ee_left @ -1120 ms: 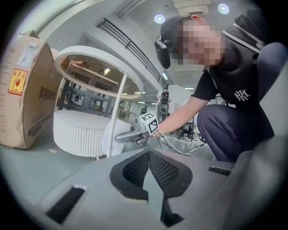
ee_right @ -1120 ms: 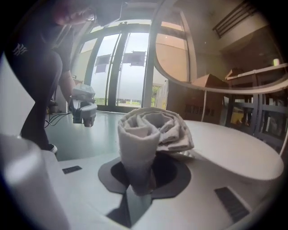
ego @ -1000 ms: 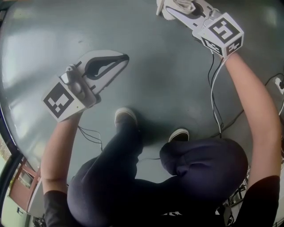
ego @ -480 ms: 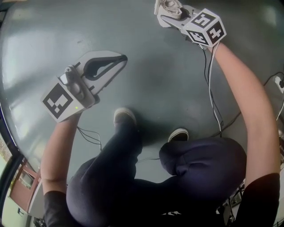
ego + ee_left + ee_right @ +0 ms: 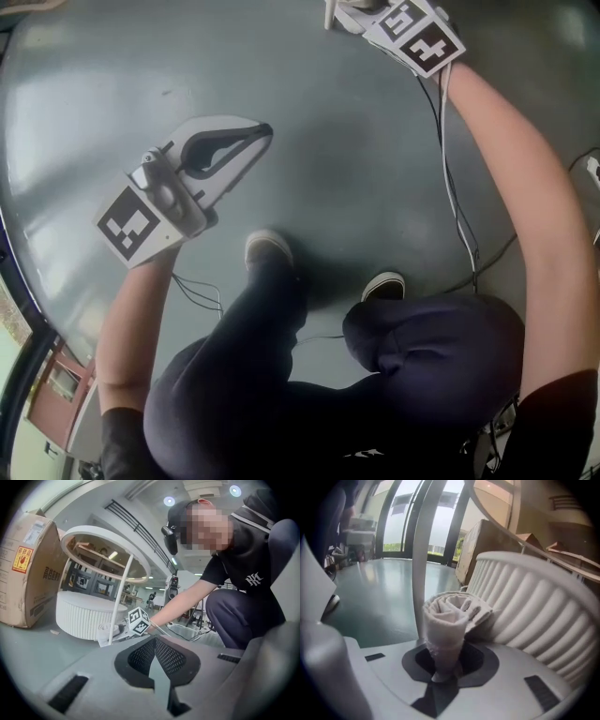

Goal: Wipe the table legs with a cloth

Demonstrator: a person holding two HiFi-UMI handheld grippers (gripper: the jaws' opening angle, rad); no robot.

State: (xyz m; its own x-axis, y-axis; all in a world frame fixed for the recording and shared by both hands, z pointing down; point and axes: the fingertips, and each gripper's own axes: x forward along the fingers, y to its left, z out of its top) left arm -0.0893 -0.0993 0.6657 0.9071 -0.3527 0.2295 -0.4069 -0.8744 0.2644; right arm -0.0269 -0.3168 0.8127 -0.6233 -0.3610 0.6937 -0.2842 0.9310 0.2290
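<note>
Right gripper (image 5: 440,670) is clamped tight on the rolled cloth (image 5: 449,616), which stands up out of the jaws right against the thin white table leg (image 5: 423,559), low down by the ribbed white base (image 5: 534,611). Over the last second that gripper has pushed forward, sliding almost out of the head view's top edge, its marker cube turning. That looks like the wiping stroke starting on the leg. Left gripper (image 5: 253,141) has its jaws together, empty, hovering over the floor (image 5: 356,169), barely shifted.
</note>
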